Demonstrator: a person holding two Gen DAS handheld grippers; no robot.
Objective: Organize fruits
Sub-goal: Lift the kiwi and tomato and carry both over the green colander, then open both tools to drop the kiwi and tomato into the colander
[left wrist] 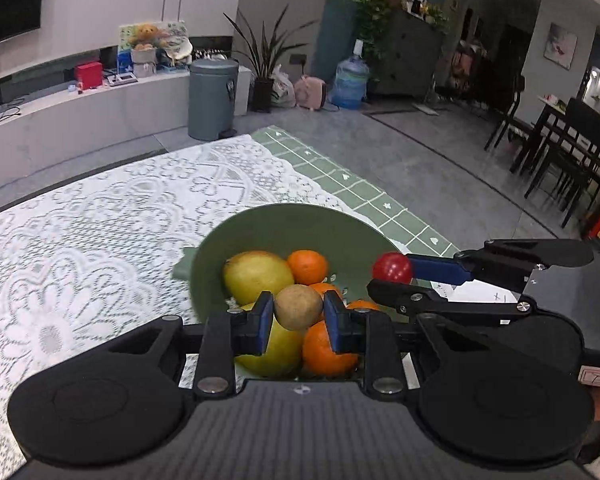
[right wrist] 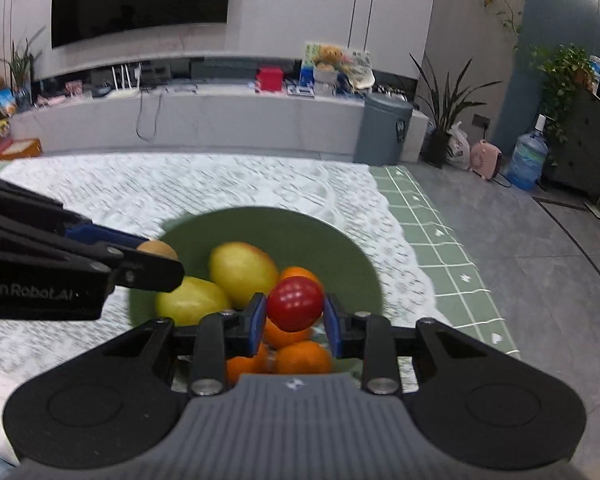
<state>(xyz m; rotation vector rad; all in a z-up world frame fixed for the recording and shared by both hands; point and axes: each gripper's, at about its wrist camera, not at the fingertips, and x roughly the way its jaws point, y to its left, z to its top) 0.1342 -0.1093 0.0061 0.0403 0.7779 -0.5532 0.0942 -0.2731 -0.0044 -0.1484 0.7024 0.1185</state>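
A green bowl (left wrist: 284, 228) sits on the lace-covered table and holds yellow fruits (left wrist: 256, 276) and several oranges (left wrist: 308, 266). My left gripper (left wrist: 299, 308) is shut on a brown kiwi (left wrist: 299, 306) just above the bowl. My right gripper (right wrist: 295, 310) is shut on a red tomato (right wrist: 295, 302) above the bowl (right wrist: 260, 228). In the left wrist view the right gripper (left wrist: 392, 274) comes in from the right holding the tomato (left wrist: 392, 267). In the right wrist view the left gripper (right wrist: 160, 260) comes in from the left with the kiwi (right wrist: 158, 249).
A white lace cloth (left wrist: 100, 232) covers a green checked tablecloth (left wrist: 380, 200), whose edge drops to the floor on the right. A grey bin (left wrist: 212, 98), plant (left wrist: 264, 60) and water jug (left wrist: 350, 80) stand beyond the table.
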